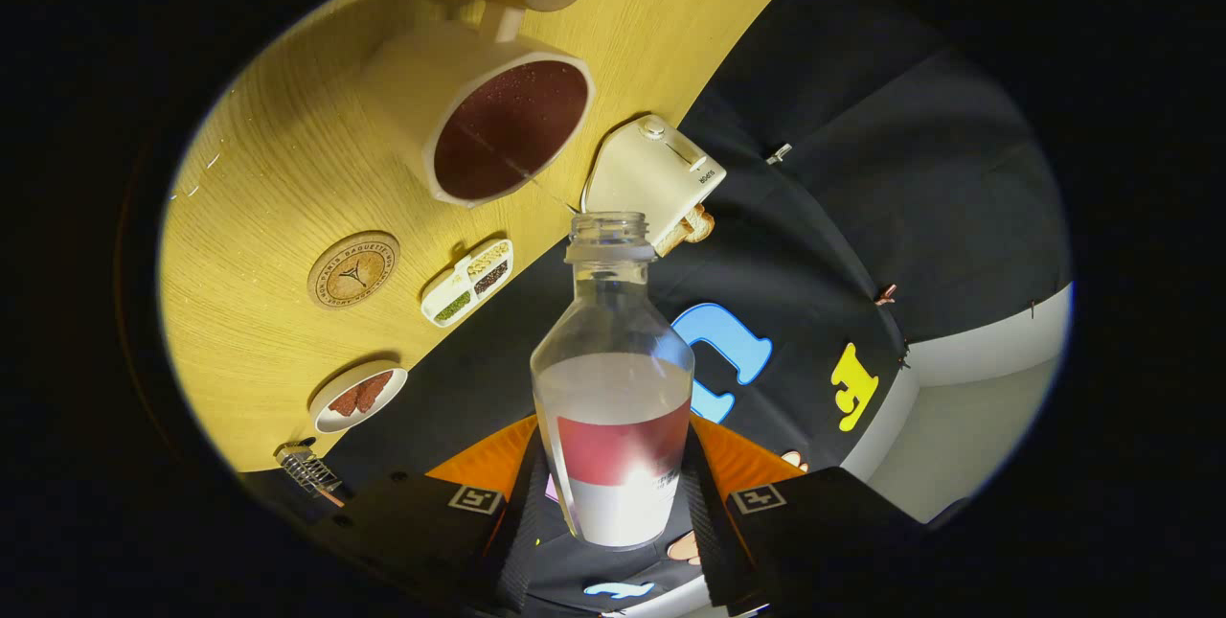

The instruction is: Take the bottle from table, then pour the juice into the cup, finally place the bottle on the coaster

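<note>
Yellow wooden desk [268, 216] carries, left to right: small white dish [357, 396], round cork coaster [353, 270], divided white spice tray [467, 282], white mug [479, 115] of dark juice, cream toaster [654, 177]. Tongs [613, 503] closed on clear plastic bottle [613, 388], uncapped, red-banded, held off the desk, mouth near the mug.

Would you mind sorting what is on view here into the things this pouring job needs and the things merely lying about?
Job:
- bottle, gripped between the gripper fingers
- cup
- coaster

Lying about:
- toaster
- divided tray
- small dish
</note>
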Motion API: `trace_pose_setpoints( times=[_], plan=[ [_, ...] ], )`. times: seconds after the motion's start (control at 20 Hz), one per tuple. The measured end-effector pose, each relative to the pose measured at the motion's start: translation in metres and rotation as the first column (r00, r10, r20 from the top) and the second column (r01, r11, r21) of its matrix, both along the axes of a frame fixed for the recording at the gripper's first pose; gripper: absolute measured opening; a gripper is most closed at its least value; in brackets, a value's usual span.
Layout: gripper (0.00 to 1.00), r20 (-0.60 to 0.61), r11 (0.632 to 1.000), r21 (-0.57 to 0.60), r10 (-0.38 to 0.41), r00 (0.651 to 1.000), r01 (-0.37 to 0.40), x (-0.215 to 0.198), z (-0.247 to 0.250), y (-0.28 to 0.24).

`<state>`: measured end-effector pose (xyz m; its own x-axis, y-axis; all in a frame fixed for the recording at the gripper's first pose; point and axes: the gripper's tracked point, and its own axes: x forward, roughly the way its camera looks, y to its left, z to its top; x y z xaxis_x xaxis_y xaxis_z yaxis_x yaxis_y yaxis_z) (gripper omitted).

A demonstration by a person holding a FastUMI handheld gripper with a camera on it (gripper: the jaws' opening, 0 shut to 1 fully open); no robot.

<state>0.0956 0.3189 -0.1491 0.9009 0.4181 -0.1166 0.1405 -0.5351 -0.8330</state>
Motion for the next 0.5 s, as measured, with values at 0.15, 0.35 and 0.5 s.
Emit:
trace_pose_setpoints(
  times=[0.15, 0.35, 0.5],
  plan=[
    [0.71, 0.000, 1.000, 0.004, 0.014, 1.000, -0.014, -0.0023, -0.0001, 0.0022],
    [0.71, -0.040, 0.999, 0.040, -0.003, 0.999, 0.005, -0.0048, -0.0053, 0.0000],
    [0.71, -0.070, 0.995, 0.100, -0.014, 0.997, 0.021, -0.0099, -0.0072, -0.0037]
  ],
)
